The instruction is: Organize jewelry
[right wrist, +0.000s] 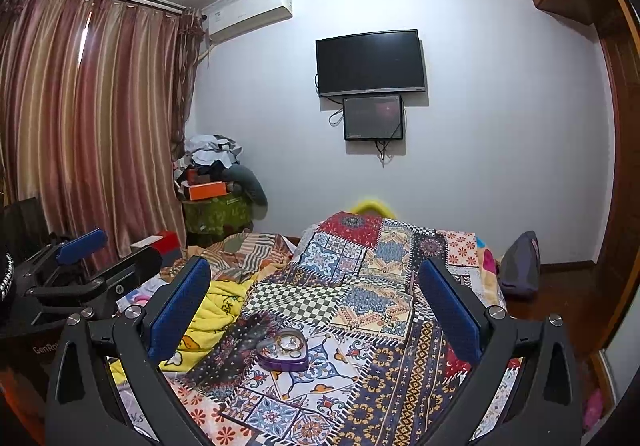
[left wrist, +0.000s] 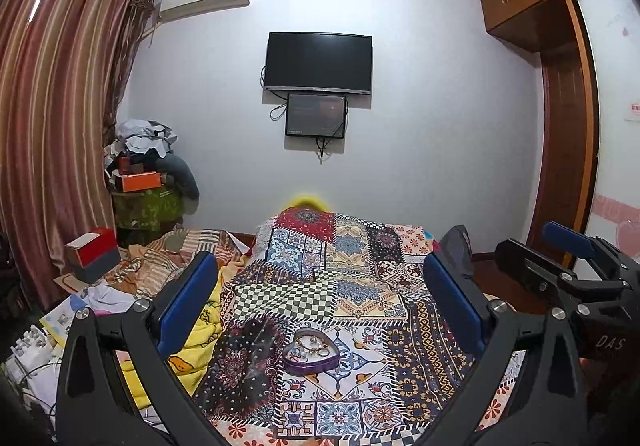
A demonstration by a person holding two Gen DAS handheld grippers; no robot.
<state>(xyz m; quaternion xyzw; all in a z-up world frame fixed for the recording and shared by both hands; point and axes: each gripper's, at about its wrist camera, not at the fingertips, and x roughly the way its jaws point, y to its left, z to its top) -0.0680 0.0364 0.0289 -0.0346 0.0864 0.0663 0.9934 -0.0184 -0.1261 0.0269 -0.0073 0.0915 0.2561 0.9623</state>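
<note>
— Where's the jewelry?

— In a purple heart-shaped box (left wrist: 311,356), lid off, lying on the patchwork cloth (left wrist: 360,298) that covers the bed. Gold-coloured rings and small pieces show inside; they are too small to tell apart.

— And how does it lie relative to the left hand-held gripper (left wrist: 320,310)?

— Low in the left wrist view, between the two blue-padded fingers (left wrist: 188,302) but nearer the camera than their tips, roughly centred and a little toward the left finger. Nothing touches it.

— From the other side?

— In the right wrist view the heart-shaped box (right wrist: 282,350) sits left of centre, closer to the left pad of the right hand-held gripper (right wrist: 316,302) than to the right pad, again clear of both.

— What are the grippers doing?

— Both have their jaws spread wide and hold nothing. They hover side by side above the near end of the bed; the right one shows at the right edge of the left view, the left one at the left edge of the right view.

— Around the box?

— A yellow blanket (left wrist: 200,330) is bunched just left of the cloth, with a striped quilt (left wrist: 176,250) beyond it. On the far wall hang a dark television (left wrist: 319,61) and a smaller screen (left wrist: 316,115) below it.
</note>
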